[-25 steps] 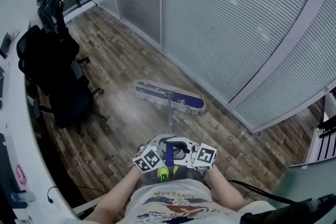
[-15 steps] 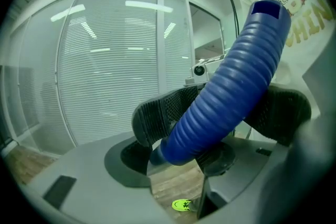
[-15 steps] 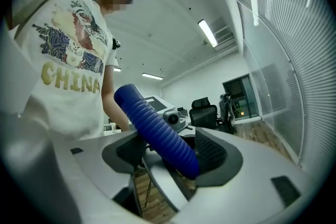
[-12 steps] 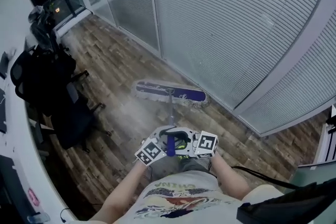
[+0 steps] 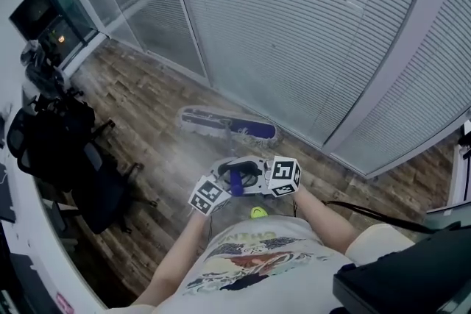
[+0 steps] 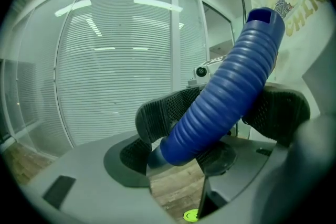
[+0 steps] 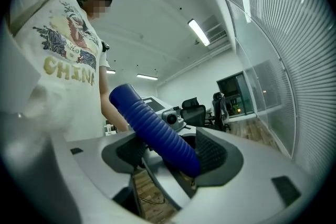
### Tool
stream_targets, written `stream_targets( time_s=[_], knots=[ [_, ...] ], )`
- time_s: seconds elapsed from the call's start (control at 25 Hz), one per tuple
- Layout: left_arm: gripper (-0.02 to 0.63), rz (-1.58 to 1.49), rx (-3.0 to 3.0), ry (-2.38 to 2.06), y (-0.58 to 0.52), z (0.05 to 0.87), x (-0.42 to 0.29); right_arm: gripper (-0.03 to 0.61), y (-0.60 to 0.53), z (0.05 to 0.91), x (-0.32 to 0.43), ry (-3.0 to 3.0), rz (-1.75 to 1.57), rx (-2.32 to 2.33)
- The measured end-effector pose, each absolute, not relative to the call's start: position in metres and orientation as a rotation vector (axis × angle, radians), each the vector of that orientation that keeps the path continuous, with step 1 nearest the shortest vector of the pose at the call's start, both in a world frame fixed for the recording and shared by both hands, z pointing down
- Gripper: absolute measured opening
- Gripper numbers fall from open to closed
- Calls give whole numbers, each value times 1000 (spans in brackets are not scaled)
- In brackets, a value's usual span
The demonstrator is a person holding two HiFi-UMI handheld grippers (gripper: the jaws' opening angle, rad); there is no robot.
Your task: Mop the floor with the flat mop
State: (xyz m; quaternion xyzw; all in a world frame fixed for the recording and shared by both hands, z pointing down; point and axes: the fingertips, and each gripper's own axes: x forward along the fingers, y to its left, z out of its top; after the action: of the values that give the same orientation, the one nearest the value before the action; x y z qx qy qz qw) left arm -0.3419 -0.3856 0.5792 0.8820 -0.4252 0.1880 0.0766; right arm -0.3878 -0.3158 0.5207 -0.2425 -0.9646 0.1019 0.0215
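Both grippers on the mop's ribbed blue handle grip (image 5: 236,182). Left gripper (image 6: 215,113): jaws pinching the grip between dotted pads. Right gripper (image 7: 170,152): jaws likewise clamped on it.

For a good stroke, probably best to keep both holds firm and the pad flat to the boards. Run it parallel to the glass wall (image 5: 294,33) without knocking it.

Mop head (image 5: 228,123): long, flat, purple with a pale fringe. It lies on the wooden floor (image 5: 147,106) near the glass wall's foot and roughly parallel to it, a thin shaft rising from its middle.
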Motion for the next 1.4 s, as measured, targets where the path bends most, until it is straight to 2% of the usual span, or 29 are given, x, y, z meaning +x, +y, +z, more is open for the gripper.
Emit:
stream_targets(
  time_s=[0.4,1.12,1.4],
  knots=[
    [219,583,2675,-1248,-313,596,-294,273,-244,532,-339,-2969,318,-683],
    [222,543,2767,-1071,7,581,-136,272,69,525,-193,-3034,341,-488],
    [222,590,2763,-1041,112,582,-34,273,172,524,-91,-3071,364,-457]
  ],
)
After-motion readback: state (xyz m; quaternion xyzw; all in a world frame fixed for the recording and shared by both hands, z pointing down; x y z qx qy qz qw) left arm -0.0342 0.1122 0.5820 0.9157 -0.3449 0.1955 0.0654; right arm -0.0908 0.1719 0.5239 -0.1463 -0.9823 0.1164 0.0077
